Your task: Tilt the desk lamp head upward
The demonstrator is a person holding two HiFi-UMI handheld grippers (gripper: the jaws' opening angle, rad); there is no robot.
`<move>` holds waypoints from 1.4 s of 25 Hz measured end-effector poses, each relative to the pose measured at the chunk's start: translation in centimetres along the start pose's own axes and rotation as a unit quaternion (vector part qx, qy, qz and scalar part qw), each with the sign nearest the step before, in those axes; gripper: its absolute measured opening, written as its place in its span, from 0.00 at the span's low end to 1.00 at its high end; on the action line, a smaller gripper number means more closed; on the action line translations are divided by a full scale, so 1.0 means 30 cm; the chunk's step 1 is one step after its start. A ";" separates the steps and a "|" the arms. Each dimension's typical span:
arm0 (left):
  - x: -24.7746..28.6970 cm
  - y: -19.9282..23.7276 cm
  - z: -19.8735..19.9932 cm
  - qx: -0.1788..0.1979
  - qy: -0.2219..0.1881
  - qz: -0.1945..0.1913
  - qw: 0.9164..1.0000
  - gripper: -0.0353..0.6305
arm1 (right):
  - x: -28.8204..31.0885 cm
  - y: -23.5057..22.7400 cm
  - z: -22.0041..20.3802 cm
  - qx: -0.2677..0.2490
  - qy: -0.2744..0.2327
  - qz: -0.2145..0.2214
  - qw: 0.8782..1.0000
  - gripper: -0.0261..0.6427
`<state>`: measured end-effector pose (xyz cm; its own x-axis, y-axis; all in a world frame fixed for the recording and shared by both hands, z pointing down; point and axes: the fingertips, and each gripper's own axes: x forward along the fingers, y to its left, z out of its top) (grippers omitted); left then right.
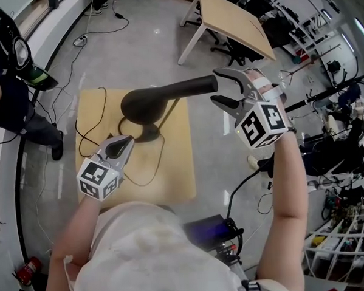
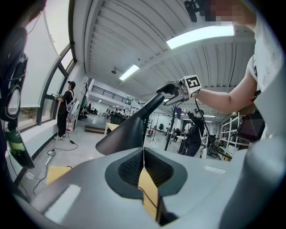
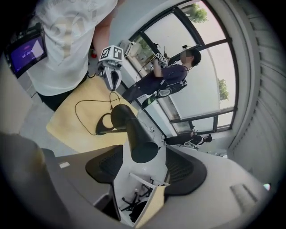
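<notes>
A black desk lamp stands on a small wooden table (image 1: 177, 172). Its long head (image 1: 167, 94) lies nearly level above the round base (image 1: 148, 134) and points right. My right gripper (image 1: 223, 88) is open, a jaw on each side of the head's narrow end; the pads stay clear of it. In the right gripper view the lamp head (image 3: 134, 134) ends between the spread jaws of the right gripper (image 3: 143, 165). My left gripper (image 1: 124, 143) is shut with nothing in it, its tip low over the table just left of the base. The left gripper view looks up at the head (image 2: 129, 132).
The lamp's black cable (image 1: 93, 131) loops over the table's left part. A person (image 1: 9, 90) stands at the far left by the windows. A second wooden table (image 1: 233, 20) is at the back, a screen device (image 1: 211, 231) near my body, a wire rack (image 1: 339, 243) at lower right.
</notes>
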<state>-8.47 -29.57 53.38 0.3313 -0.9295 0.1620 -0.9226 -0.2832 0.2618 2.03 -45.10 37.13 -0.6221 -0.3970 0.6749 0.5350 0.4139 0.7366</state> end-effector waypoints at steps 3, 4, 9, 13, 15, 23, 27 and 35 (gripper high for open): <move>-0.002 0.002 -0.004 -0.001 0.001 0.000 1.000 0.06 | 0.028 0.005 0.010 -0.034 0.007 0.019 0.999 0.50; -0.004 0.005 -0.005 -0.001 0.001 0.001 1.000 0.06 | 0.035 0.007 0.018 -0.044 0.008 0.023 0.999 0.50; -0.013 0.025 -0.009 -0.005 0.001 0.005 1.000 0.06 | 0.061 0.015 0.021 -0.076 0.018 0.039 0.996 0.40; -0.013 0.033 -0.013 -0.007 0.002 0.008 1.000 0.06 | 0.056 0.015 0.018 -0.059 0.014 0.051 0.997 0.40; -0.011 0.031 -0.018 -0.008 0.003 0.007 1.000 0.06 | 0.054 0.018 0.017 -0.056 0.016 0.055 0.997 0.39; -0.004 0.030 -0.018 -0.006 0.005 0.004 1.000 0.06 | 0.050 0.025 0.015 -0.048 0.013 0.046 0.998 0.39; 0.000 0.038 -0.013 -0.005 0.005 0.007 1.000 0.06 | 0.048 0.033 0.010 -0.037 0.005 0.028 0.999 0.40; -0.013 0.096 0.018 -0.031 -0.001 0.018 0.999 0.06 | 0.032 0.049 0.018 -0.009 -0.012 -0.009 1.000 0.41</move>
<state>-11.35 -30.17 53.54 0.2982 -0.9392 0.1703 -0.9197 -0.2350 0.3145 1.91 -44.41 38.84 -0.6451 -0.3842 0.6605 0.5333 0.3926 0.7493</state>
